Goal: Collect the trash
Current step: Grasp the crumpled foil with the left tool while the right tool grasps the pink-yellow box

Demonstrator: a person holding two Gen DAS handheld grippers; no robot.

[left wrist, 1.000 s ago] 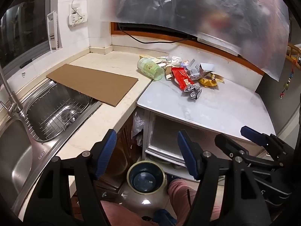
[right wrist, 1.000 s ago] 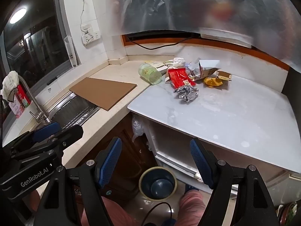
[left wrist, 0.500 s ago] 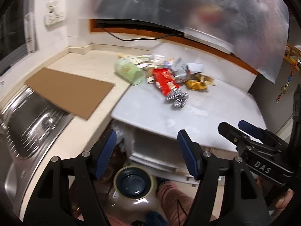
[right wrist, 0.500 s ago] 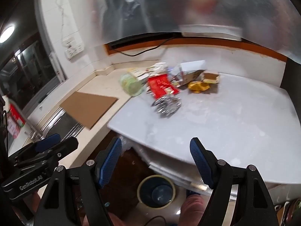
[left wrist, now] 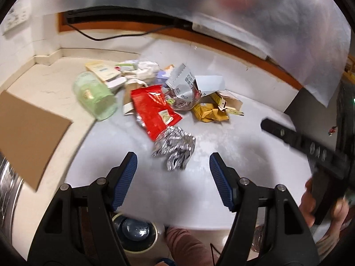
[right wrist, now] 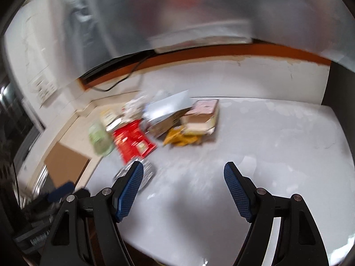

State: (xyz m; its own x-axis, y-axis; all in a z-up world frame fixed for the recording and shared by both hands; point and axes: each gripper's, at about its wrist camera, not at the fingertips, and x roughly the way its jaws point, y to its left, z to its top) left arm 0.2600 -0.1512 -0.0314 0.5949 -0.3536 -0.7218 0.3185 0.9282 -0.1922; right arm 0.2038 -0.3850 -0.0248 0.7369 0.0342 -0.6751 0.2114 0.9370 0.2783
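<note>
The crumpled foil wrapper [left wrist: 174, 149] lies on the white counter [left wrist: 244, 146], straight ahead of the left tongs [left wrist: 173, 168] (nearer than the right tongs [right wrist: 183, 177], which are offset to its right). Both tongs are held wide apart, empty.

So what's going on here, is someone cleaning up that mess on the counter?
A person holds a gripper in each hand over a white counter strewn with trash. The left gripper is open, with the crumpled foil wrapper just ahead between its fingers, not yet gripped. The right gripper is also open and holds nothing. The red snack packet, green plastic jar and yellow wrapper lie untouched behind it. Nothing has been picked up yet.
</note>
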